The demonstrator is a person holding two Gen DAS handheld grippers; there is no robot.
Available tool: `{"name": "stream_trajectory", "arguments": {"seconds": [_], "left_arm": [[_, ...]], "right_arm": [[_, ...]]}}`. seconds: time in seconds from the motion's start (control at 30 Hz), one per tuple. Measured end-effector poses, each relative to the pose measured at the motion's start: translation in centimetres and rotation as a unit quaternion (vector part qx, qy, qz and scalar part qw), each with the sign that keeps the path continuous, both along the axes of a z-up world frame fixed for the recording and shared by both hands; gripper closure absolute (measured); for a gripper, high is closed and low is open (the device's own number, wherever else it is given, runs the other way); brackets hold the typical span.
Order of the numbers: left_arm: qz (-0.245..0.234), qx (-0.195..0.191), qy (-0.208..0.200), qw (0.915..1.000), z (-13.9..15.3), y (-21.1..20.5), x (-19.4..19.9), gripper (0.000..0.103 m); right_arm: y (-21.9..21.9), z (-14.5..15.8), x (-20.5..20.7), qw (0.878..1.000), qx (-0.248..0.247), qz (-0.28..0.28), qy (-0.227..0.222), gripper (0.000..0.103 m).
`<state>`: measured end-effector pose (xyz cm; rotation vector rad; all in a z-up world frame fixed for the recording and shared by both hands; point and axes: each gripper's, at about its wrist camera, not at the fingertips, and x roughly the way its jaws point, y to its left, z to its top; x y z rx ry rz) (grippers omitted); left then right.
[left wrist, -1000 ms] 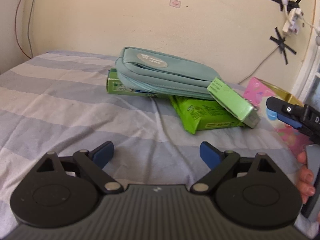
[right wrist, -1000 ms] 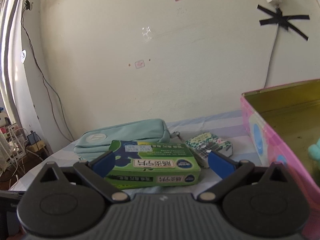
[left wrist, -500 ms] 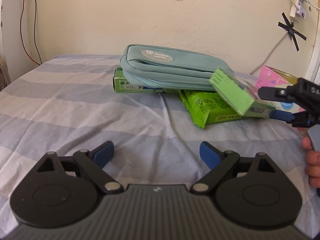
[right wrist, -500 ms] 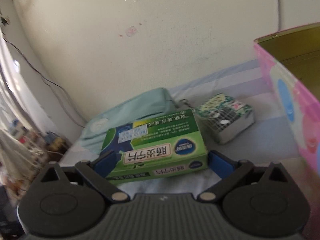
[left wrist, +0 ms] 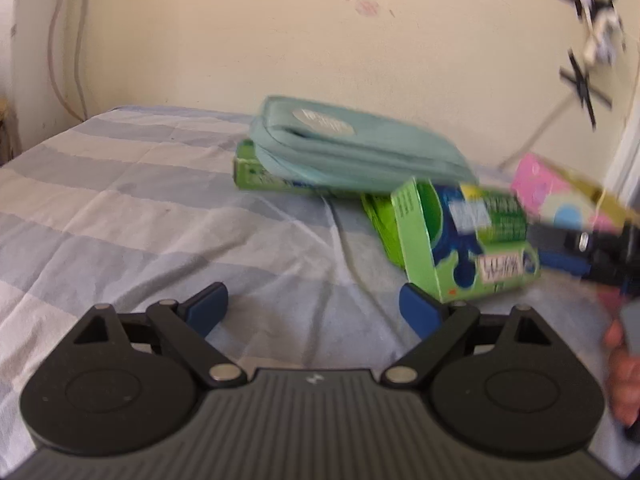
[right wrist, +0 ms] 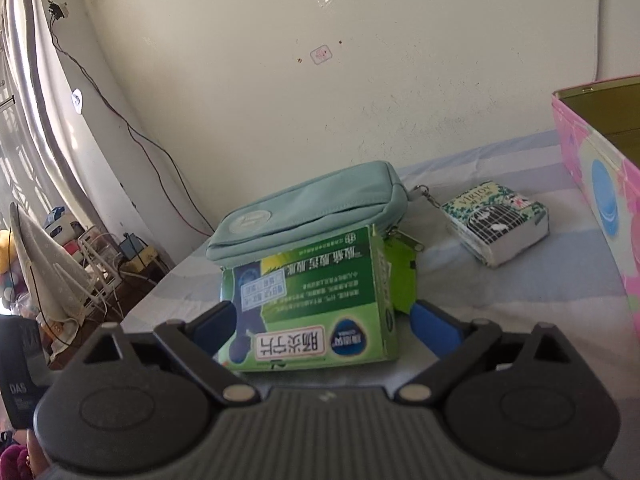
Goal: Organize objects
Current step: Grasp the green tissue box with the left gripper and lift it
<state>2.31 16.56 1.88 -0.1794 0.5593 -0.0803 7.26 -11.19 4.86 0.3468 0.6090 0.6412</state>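
Note:
My right gripper (right wrist: 322, 324) is shut on a green box (right wrist: 316, 304) and holds it tilted above the striped bedsheet (right wrist: 520, 304). The same green box (left wrist: 464, 240) shows at the right of the left wrist view, held by the right gripper (left wrist: 568, 252). My left gripper (left wrist: 314, 308) is open and empty, low over the sheet. A teal pouch (left wrist: 352, 148) lies on another green box (left wrist: 256, 172), with a green packet (left wrist: 380, 220) beside it. The teal pouch (right wrist: 308, 212) lies just behind the held box.
A pink tin box (right wrist: 600, 184) stands open at the right; it also shows in the left wrist view (left wrist: 560, 196). A small patterned pack (right wrist: 496, 220) lies between pouch and tin. The wall is close behind. The bed's left edge drops to floor clutter (right wrist: 80, 248).
The right gripper has swung the green box leftward and turned it, bringing it nearer to the left gripper. The left gripper stays open over the sheet.

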Motion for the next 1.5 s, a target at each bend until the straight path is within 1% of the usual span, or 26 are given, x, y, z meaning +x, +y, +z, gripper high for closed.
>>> {"name": "stream_trajectory", "arguments": {"seconds": [0.07, 0.1, 0.13, 0.17, 0.2, 0.27, 0.33, 0.37, 0.4, 0.43, 0.47, 0.5, 0.53, 0.6, 0.67, 0.73, 0.83, 0.87, 0.93, 1.0, 1.07, 1.13, 1.23, 1.3, 1.43, 1.5], "left_arm": [[0.000, -0.063, -0.005, 0.9980, 0.4, 1.5, -0.5, 0.016], [-0.004, -0.104, -0.001, 0.9945, 0.6, 2.3, -0.7, 0.020], [-0.011, -0.143, 0.002, 0.9896, 0.8, 2.8, -0.9, 0.020], [-0.017, -0.163, 0.000, 0.9865, 1.0, 2.8, -1.1, 0.028], [-0.026, -0.163, -0.002, 0.9864, 1.4, 2.4, -1.1, 0.039], [-0.055, -0.134, -0.003, 0.9895, 2.1, 0.4, -1.0, 0.048], [-0.080, -0.102, 0.000, 0.9916, 2.4, -2.1, -0.2, 0.049], [-0.081, -0.082, 0.001, 0.9933, 2.6, -3.3, 0.5, 0.046], [-0.072, -0.064, 0.003, 0.9954, 2.5, -4.3, 1.6, 0.036], [-0.058, -0.049, 0.010, 0.9971, 2.3, -5.1, 2.7, 0.033], [-0.046, -0.048, 0.021, 0.9976, 1.9, -5.6, 3.7, 0.036], [-0.046, -0.065, 0.035, 0.9962, 1.4, -5.8, 4.4, 0.037], [-0.040, -0.086, 0.039, 0.9947, 1.2, -5.8, 4.5, 0.037], [-0.023, -0.076, 0.031, 0.9963, 1.5, -6.6, 3.5, 0.041], [-0.031, -0.070, 0.037, 0.9963, 1.9, -7.3, 2.1, 0.042], [-0.036, -0.078, 0.055, 0.9948, 2.2, -7.7, 0.0, 0.042], [-0.060, -0.077, 0.061, 0.9933, 1.7, -9.7, -3.4, 0.041], [-0.071, -0.073, 0.064, 0.9927, 1.4, -10.5, -4.3, 0.040], [-0.087, -0.070, 0.073, 0.9911, 0.9, -11.4, -5.5, 0.033], [-0.096, -0.067, 0.080, 0.9899, 0.9, -12.0, -5.6, 0.027], [-0.093, -0.078, 0.089, 0.9887, 0.9, -11.9, -5.1, 0.026], [-0.078, -0.106, 0.090, 0.9871, 0.9, -11.1, -5.0, 0.026], [-0.061, -0.127, 0.083, 0.9865, 1.6, -10.0, -4.2, 0.030], [-0.070, -0.127, 0.080, 0.9862, 2.2, -9.5, -4.1, 0.049], [-0.097, -0.094, 0.087, 0.9871, 2.0, -10.1, -3.2, 0.052], [-0.104, -0.086, 0.093, 0.9864, 1.1, -10.2, -3.0, 0.048]], "right_arm": [[-0.3, 0.1, -0.2, 1.000, -0.002, 0.003, 0.001, 0.006], [-0.4, 0.1, -0.4, 1.000, 0.001, 0.006, -0.001, 0.006], [-0.5, 0.2, -0.7, 1.000, 0.004, 0.006, -0.007, 0.006], [-0.7, 0.3, -1.0, 1.000, 0.008, 0.003, -0.013, 0.006], [-0.8, 0.3, -1.1, 1.000, 0.011, 0.001, -0.017, 0.009], [-0.9, 0.3, -1.2, 1.000, 0.011, 0.000, -0.015, 0.014], [-0.6, 0.2, -1.1, 1.000, 0.008, 0.007, -0.013, 0.017], [-0.4, 0.1, -0.9, 1.000, 0.004, 0.008, -0.009, 0.019], [-0.2, 0.0, -0.6, 1.000, 0.000, 0.009, -0.004, 0.021], [-0.1, -0.1, -0.3, 1.000, -0.004, 0.011, 0.004, 0.022], [0.1, -0.3, 0.1, 1.000, -0.009, 0.013, 0.017, 0.031], [0.3, -0.6, 0.3, 0.999, -0.014, 0.014, 0.030, 0.043], [0.4, -0.7, 0.3, 0.999, -0.020, 0.016, 0.036, 0.045], [0.3, -0.5, -0.4, 0.999, -0.029, 0.016, 0.030, 0.048], [-0.2, -0.5, -2.1, 0.999, -0.038, 0.019, 0.034, 0.048], [-1.2, -0.3, -4.5, 0.998, -0.046, 0.027, 0.039, 0.047], [-3.4, -0.1, -8.9, 0.997, -0.064, 0.034, 0.024, 0.044], [-4.4, -0.2, -10.1, 0.997, -0.066, 0.033, 0.019, 0.042], [-6.2, -0.7, -11.9, 0.998, -0.051, 0.033, 0.018, 0.039], [-7.5, -0.8, -12.8, 0.999, -0.026, 0.034, 0.022, 0.037], [-8.2, -0.7, -13.0, 0.999, -0.016, 0.041, 0.030, 0.034], [-7.7, -0.3, -12.9, 0.998, -0.040, 0.050, 0.025, 0.034], [-6.2, 0.2, -13.5, 0.994, -0.089, 0.060, -0.002, 0.030], [-5.8, 0.4, -14.0, 0.993, -0.100, 0.051, -0.024, 0.031], [-5.8, 0.3, -14.2, 0.995, -0.092, 0.004, -0.039, 0.031], [-5.9, -0.3, -13.9, 0.995, -0.091, -0.022, -0.031, 0.032]]}}
